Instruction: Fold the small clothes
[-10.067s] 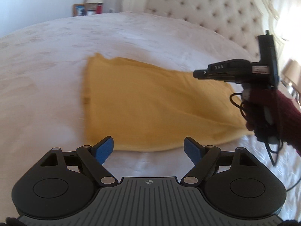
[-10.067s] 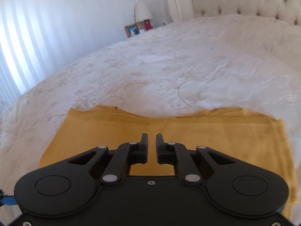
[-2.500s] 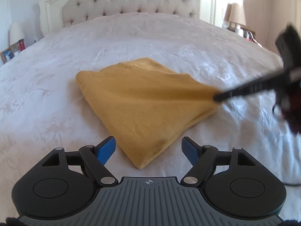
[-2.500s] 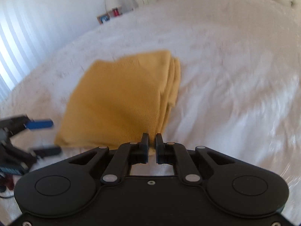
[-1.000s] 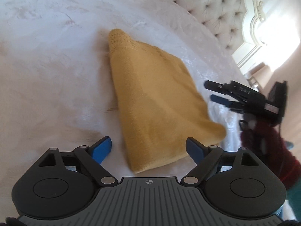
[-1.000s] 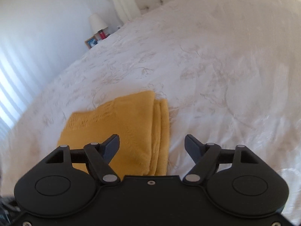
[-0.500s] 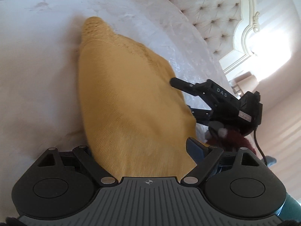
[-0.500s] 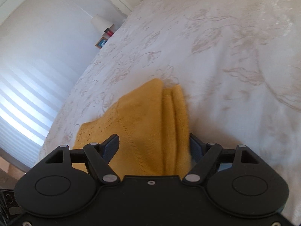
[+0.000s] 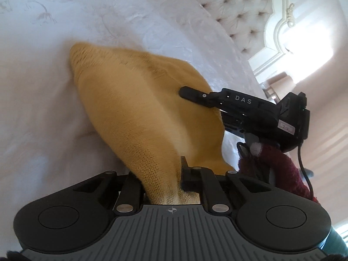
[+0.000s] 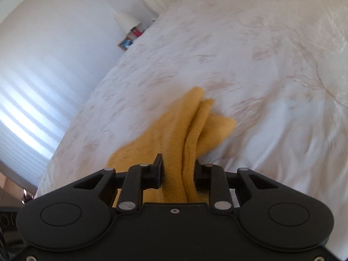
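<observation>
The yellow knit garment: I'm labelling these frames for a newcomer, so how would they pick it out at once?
Start at the big bed with the tufted headboard and white embroidered bedspread. On it lies the folded mustard-yellow knit garment, pinched at its near edge by the left gripper and right gripper. It is the only coloured thing on the white cover.

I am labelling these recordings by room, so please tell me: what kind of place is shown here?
Most likely a bedroom. A tufted headboard stands behind a bed with a white patterned bedspread, and a lamp and a picture frame sit beside the bed.
</observation>
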`<state>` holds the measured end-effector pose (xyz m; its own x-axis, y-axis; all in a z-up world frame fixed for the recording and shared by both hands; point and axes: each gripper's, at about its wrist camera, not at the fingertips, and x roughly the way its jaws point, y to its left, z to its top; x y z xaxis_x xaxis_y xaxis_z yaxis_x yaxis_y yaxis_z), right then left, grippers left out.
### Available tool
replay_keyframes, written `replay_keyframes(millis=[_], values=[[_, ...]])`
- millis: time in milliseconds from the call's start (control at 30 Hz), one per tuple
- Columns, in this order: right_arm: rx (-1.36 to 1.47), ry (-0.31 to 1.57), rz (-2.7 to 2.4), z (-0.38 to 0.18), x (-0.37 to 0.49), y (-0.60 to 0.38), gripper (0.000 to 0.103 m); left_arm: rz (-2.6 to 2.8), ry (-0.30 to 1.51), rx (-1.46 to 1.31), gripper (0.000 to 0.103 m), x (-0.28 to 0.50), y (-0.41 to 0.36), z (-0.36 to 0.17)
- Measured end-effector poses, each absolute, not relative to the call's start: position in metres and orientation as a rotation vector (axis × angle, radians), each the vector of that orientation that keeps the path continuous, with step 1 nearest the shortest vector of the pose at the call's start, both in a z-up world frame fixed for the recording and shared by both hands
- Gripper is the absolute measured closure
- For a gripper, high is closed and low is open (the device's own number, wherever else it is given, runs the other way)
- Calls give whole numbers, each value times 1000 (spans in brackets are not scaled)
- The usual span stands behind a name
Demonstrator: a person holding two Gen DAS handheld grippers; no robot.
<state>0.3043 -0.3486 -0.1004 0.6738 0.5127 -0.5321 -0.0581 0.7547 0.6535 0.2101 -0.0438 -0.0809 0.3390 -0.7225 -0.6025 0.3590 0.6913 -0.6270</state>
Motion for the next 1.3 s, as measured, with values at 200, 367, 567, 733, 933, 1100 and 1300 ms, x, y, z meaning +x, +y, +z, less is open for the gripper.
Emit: replay_keyframes(millis=[200,367,567,733,933,1100,1300], values=[[659,755,394,-65,240,-320,69,-778,971,-400,90,161,-6,-46],[689,735,438,-44,181,-296,71,-808,953,-350,90,108,29,-20],[621,797,396,-61,114,-269,71,-782,1015,-363,88,42,47,-30],[423,873,249,-106,79,-261,56,-623,1183,-284,82,-3,50,-110],[370,764,190,-72,38,-268,48,-565,1086,-368,78,-20,67,-108],[243,688,266,-36,-4,-237,48,-557,1034,-240,69,-30,58,-93],[252,810,269,-43,-30,-218,48,-516,894,-114,58,-59,73,-68]])
